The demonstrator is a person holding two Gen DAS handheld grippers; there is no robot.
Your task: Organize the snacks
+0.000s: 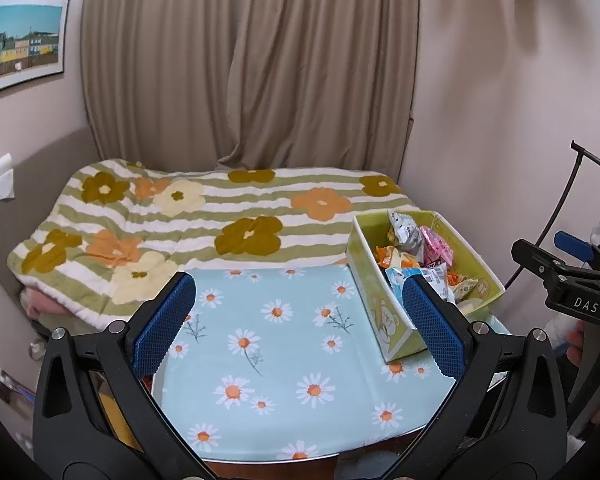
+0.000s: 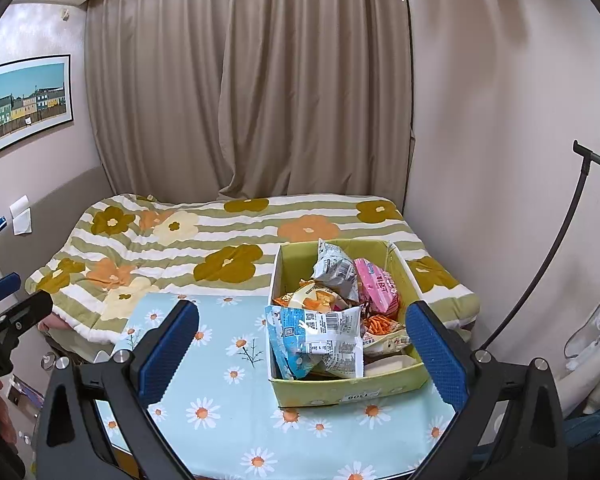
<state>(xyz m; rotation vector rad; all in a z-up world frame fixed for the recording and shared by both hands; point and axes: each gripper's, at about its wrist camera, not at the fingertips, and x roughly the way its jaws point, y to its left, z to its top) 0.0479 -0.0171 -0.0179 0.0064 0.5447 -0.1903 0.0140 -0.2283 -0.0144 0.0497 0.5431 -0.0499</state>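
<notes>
A yellow-green cardboard box stands on the daisy-print tablecloth, at its right side. It holds several snack packets: a blue-and-white one at the front, a pink one, a grey one and orange ones. My right gripper is open and hovers just in front of the box, nothing between its fingers. My left gripper is open over the bare cloth, left of the box.
Behind the table lies a bed with a striped flower quilt, backed by beige curtains. A wall and a black curved stand are on the right. A framed picture hangs left.
</notes>
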